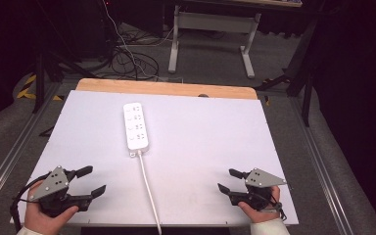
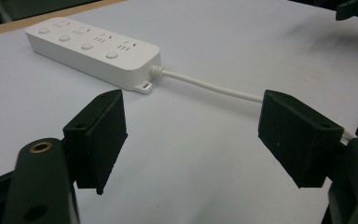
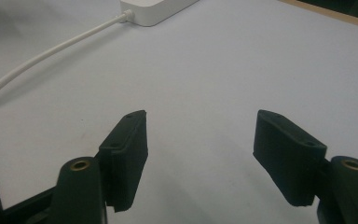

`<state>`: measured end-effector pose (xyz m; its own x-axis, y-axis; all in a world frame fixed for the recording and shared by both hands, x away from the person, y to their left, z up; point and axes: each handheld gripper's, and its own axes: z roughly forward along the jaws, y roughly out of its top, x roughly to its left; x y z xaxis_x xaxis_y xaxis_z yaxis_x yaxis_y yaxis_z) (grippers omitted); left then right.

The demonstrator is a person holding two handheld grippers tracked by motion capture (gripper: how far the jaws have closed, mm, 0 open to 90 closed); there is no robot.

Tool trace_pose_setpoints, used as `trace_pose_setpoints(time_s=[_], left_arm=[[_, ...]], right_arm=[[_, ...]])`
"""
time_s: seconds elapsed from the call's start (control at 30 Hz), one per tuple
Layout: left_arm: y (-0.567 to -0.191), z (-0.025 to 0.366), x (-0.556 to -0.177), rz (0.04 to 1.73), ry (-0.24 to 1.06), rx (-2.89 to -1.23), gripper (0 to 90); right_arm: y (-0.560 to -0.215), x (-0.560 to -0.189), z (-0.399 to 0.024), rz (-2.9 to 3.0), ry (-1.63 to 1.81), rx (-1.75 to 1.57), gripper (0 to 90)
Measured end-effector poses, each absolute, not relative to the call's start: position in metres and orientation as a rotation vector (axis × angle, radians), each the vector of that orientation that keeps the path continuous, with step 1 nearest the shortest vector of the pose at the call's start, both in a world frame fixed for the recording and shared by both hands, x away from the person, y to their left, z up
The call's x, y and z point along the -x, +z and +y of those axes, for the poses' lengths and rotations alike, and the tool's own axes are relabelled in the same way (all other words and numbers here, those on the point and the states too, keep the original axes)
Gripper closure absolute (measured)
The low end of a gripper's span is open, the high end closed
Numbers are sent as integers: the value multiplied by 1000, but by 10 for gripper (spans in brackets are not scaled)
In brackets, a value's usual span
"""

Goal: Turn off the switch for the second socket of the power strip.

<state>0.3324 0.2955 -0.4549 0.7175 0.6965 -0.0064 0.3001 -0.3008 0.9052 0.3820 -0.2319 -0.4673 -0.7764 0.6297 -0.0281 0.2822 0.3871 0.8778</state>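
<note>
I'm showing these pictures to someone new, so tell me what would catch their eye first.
First the white power strip, lying alone on the far left-centre of the white table top, with its white cable running back to the near edge. Next, the two black tools at the near corners: the left hand-held gripper and the right hand-held gripper, each held in a hand, jaws open and holding nothing, both apart from the strip.

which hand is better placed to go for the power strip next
Left, probably. The power strip lies left of the table's middle, nearer the open left gripper, which faces it. The right gripper, also open, sits farther off.
</note>
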Motion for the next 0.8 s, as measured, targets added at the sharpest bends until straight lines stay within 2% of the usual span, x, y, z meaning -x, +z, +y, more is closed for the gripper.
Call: trace_pose_setpoints(time_s=[0.47, 0.8], left_arm=[[-446, 288, -338, 753, 459, -1954, 258], [-428, 282, -356, 743, 391, -1963, 280]], right_arm=[[-469, -382, -232, 2296, 1343, -799, 358], [-474, -379, -232, 2314, 1338, -825, 361]])
